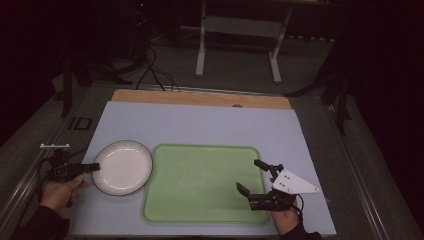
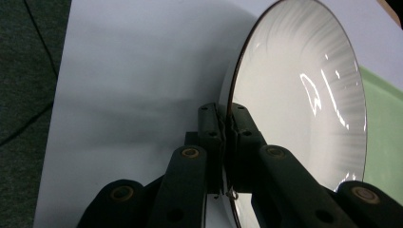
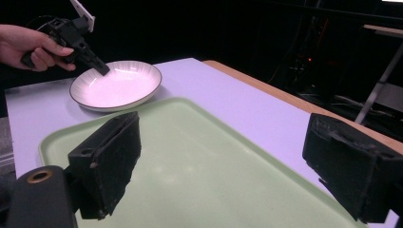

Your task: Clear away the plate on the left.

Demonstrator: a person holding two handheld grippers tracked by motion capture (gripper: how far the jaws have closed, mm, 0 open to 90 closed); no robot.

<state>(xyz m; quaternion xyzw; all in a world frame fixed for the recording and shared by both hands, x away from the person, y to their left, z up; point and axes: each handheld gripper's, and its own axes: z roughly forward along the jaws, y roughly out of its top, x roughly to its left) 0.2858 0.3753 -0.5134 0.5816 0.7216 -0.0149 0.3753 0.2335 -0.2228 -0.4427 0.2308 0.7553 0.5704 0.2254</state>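
While the white plate [image 1: 123, 167] is lying on the pale blue table [image 1: 200, 122], just left of the green tray [image 1: 200, 182] and touching or all but touching its left edge, its near-left rim is being gripped by the left gripper [image 1: 95, 167]. Seen along that gripper's own jaws in the left gripper view, the two black jaws are being pressed together on the thin dark-edged rim of the plate [image 2: 294, 95], one jaw on the ribbed inner face and one on the outer side, with no gap showing between pads and rim. The left gripper [image 3: 97, 64] is being held by the left hand [image 1: 60, 192], which is being kept off the table's left edge; in the right gripper view the same hand [image 3: 28, 45] is being seen wrapped around the handle, with the jaw tips set on the plate's [image 3: 116, 85] far rim. Whether the plate is being lifted off the table at that side cannot be told. The right gripper [image 1: 252, 177] is being held over the tray's near-right corner, its jaws being kept wide apart with nothing between them, the tray's [image 3: 199, 166] bare green surface being seen between the two pads.
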